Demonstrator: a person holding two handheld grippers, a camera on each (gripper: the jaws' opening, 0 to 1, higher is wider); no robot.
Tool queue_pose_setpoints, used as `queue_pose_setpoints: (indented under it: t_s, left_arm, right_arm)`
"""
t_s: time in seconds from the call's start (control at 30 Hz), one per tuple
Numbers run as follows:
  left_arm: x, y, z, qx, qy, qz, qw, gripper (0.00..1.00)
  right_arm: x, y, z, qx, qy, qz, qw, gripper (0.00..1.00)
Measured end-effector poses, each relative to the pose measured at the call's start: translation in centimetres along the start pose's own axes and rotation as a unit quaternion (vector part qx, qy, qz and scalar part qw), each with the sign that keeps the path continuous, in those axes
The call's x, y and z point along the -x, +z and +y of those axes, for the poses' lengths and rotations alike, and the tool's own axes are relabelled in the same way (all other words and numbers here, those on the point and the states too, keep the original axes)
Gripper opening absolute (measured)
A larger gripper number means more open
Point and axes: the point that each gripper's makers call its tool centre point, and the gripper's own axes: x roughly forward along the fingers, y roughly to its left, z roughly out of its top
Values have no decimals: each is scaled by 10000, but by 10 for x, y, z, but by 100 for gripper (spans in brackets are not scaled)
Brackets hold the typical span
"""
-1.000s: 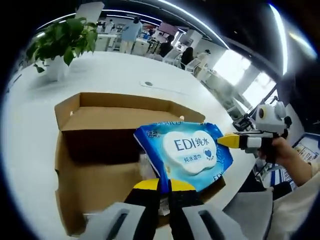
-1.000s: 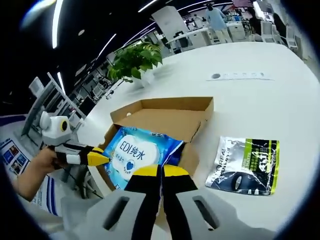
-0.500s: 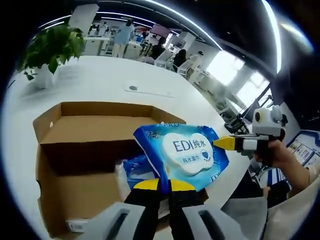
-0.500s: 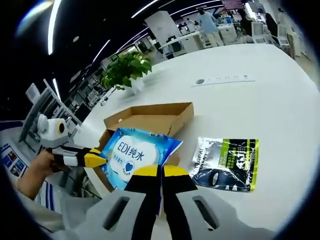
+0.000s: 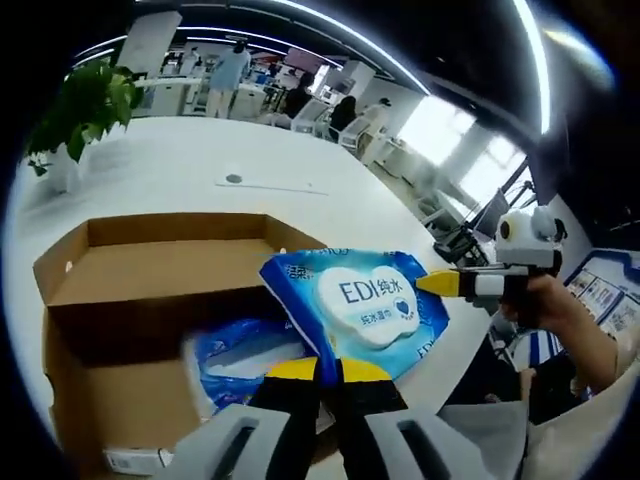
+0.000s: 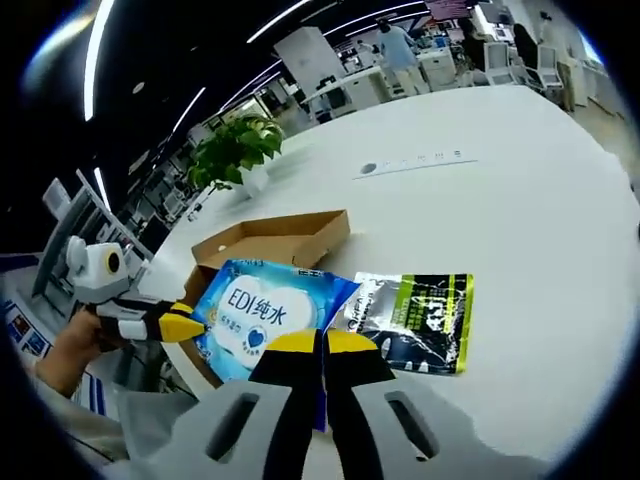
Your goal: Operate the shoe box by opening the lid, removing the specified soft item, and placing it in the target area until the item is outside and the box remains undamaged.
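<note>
Both handheld units look the same: the left gripper [image 5: 320,372] has black jaws capped with yellow at the tips, sitting on a chunky light grey base with slotted cutouts. Same deal on the right gripper [image 6: 321,343], black jaws, yellow tips, grey moulded housing below. Seen side-on from the other view, each unit has a yellow pointed nose, then a band of white and black, and a white body on top. The hand [image 5: 540,305] wrapped around one comes out of a light, whitish sleeve [image 5: 590,420].
</note>
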Motion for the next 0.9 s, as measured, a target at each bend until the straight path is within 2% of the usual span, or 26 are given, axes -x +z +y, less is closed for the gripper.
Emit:
queue_pose_setpoints:
  t_s: [0.53, 0.9]
  left_arm:
    - [-31, 0, -42, -249, -282, 101, 9992, 5]
    - [-52, 3, -55, -353, -393, 213, 9984, 5]
  right_arm:
    - [30, -1, -40, -170, -297, -86, 9994, 0]
    - [38, 0, -63, -260, -489, -93, 9984, 0]
